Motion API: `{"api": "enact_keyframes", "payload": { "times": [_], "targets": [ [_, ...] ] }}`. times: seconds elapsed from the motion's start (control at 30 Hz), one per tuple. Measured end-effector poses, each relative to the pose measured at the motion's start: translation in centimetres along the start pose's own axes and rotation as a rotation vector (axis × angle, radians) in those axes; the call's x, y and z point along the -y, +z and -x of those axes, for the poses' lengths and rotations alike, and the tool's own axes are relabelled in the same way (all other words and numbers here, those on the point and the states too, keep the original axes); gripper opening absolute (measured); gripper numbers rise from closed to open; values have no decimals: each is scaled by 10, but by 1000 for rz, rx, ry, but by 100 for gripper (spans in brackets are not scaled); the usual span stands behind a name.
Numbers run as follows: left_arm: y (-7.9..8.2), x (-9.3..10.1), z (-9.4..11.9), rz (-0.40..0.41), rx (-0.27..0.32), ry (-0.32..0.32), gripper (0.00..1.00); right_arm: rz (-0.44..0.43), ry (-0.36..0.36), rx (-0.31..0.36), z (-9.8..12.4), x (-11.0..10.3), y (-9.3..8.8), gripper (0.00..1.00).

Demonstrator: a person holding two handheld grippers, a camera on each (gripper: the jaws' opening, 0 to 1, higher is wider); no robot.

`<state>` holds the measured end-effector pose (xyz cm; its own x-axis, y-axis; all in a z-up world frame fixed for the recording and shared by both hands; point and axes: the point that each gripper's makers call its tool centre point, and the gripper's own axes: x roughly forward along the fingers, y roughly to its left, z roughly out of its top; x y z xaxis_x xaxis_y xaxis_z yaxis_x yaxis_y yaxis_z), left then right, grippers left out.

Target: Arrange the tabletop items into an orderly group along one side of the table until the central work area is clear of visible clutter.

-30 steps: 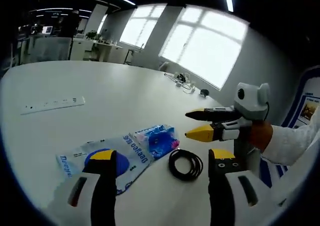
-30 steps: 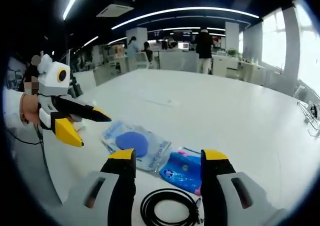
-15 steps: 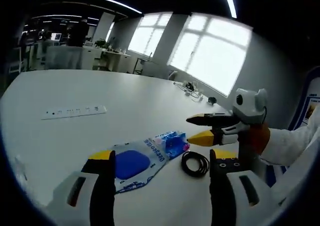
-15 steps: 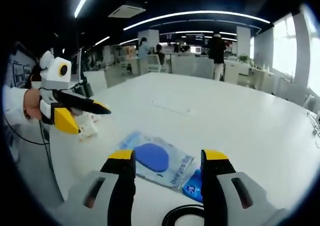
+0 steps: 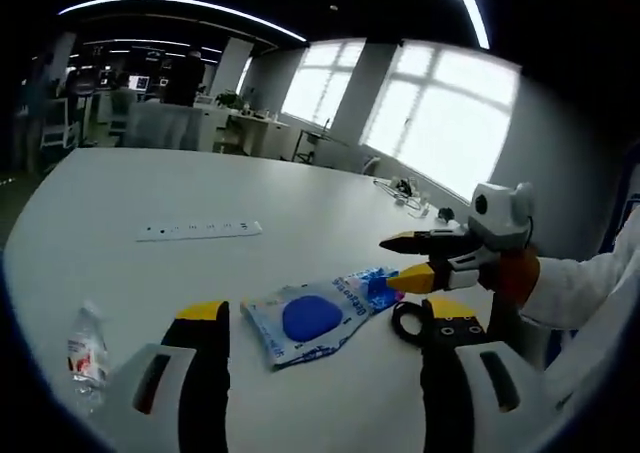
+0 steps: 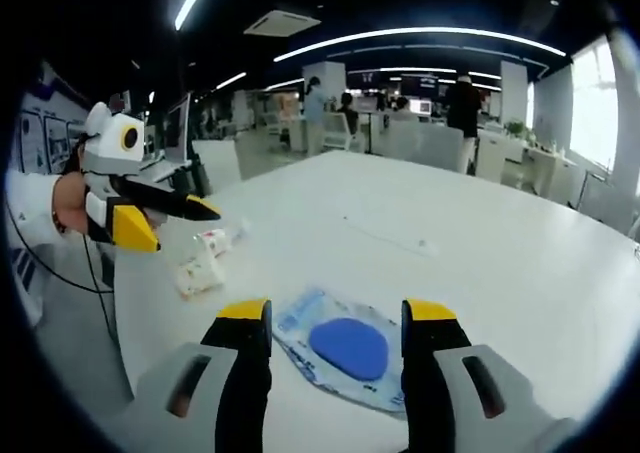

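Both grippers hang above the white tabletop (image 5: 120,203) with jaws spread wide and nothing in them: the left gripper (image 5: 320,323) and the right gripper (image 6: 335,318).

The clear plastic pouch holding a blue oval pad (image 5: 305,318) lies flat between the left jaws' line of sight. Being slick and thin, it may slide away instead of lifting. The coiled black cable (image 5: 408,320) could unwind if pinched by 1 loop. The small crumpled clear bottle (image 5: 88,353) lies well apart, contents unclear.
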<state>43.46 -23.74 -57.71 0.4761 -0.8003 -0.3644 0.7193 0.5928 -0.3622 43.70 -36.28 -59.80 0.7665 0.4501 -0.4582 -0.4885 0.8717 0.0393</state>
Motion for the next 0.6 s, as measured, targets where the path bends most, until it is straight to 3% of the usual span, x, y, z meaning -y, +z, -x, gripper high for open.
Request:
{"api": "enact_keyframes", "payload": {
  "times": [0.6],
  "targets": [
    [-6,-60,80,42,41,127,83,52,135,0,-53,-67,26,51]
  ]
}}
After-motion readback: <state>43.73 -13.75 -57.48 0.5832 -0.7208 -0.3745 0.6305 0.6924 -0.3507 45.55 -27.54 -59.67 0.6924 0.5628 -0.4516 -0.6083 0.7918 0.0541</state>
